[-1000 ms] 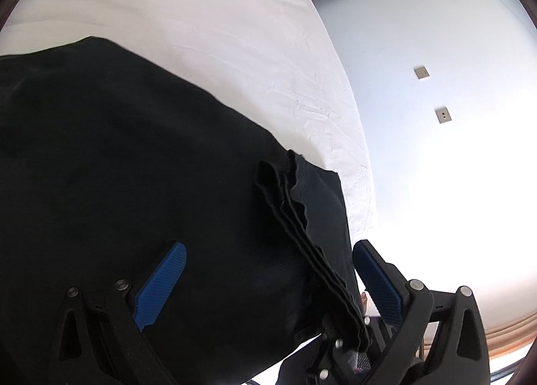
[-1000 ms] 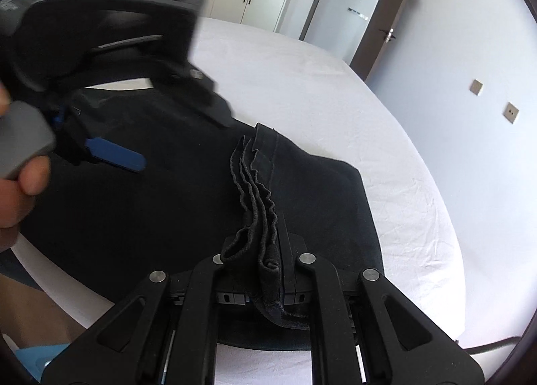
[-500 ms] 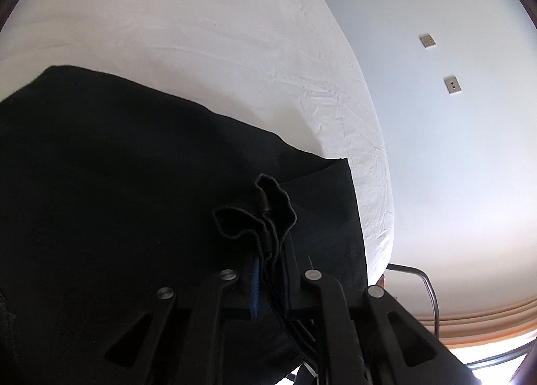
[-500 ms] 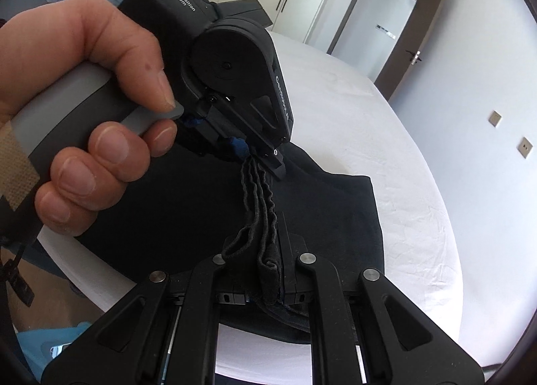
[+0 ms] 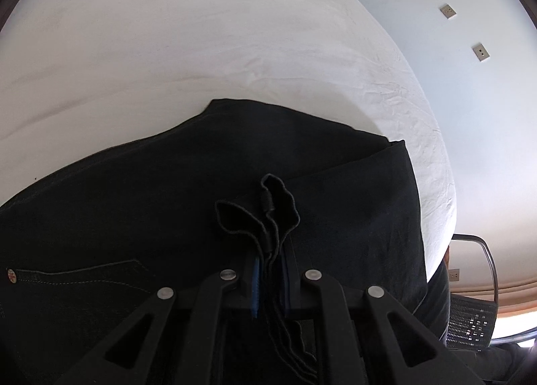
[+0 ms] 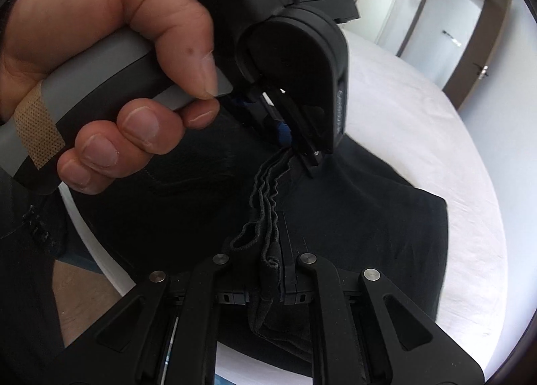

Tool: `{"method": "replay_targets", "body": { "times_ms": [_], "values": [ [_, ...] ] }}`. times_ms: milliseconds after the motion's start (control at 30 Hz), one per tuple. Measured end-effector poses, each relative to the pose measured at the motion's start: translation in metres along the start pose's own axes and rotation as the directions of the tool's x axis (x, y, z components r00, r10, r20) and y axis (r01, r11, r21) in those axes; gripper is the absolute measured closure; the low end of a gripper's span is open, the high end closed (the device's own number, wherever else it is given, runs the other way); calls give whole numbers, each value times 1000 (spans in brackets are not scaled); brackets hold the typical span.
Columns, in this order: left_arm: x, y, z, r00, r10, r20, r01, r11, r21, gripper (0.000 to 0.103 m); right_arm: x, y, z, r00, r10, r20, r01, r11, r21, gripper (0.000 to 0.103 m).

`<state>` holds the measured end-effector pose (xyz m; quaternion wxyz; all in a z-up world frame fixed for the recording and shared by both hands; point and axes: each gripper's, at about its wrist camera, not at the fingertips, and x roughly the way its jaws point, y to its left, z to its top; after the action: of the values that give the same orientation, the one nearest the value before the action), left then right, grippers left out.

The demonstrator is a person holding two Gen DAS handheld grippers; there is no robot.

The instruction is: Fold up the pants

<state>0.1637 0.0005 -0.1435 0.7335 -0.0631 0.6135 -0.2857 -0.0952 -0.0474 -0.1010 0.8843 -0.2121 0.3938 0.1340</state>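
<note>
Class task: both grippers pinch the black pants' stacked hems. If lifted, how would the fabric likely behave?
The pants would probably hang limp: the hems ripple between the right gripper and left gripper. Several layers on the bed suggest some weight and little slipping.

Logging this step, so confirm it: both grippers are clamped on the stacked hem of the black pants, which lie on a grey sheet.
The sheet is white, not grey, as the left wrist view shows. Otherwise right: left gripper and right gripper are clamped on the hem of the black pants.
</note>
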Motion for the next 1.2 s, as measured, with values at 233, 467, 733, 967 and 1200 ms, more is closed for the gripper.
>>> {"method": "replay_targets", "body": {
  "times_ms": [233,467,733,967,1200],
  "values": [
    [5,-3,2,1000,7,23,-7,1000,-8,91,16,15,1,999,35,-40,-36,999,-23,92],
    [15,-28,-6,996,69,52,-71,996,49,79,45,-11,8,994,69,-85,-70,997,-12,88],
    [4,-65,-16,920,351,171,-376,915,146,44,17,-93,-11,910,414,-19,-397,883,253,37],
    [15,-115,-24,869,438,230,-478,862,165,48,2,-203,-69,850,512,125,-479,652,588,75],
    [12,-140,-26,867,428,254,-473,868,152,56,80,-294,-61,765,607,213,-556,456,695,75]
  ]
}}
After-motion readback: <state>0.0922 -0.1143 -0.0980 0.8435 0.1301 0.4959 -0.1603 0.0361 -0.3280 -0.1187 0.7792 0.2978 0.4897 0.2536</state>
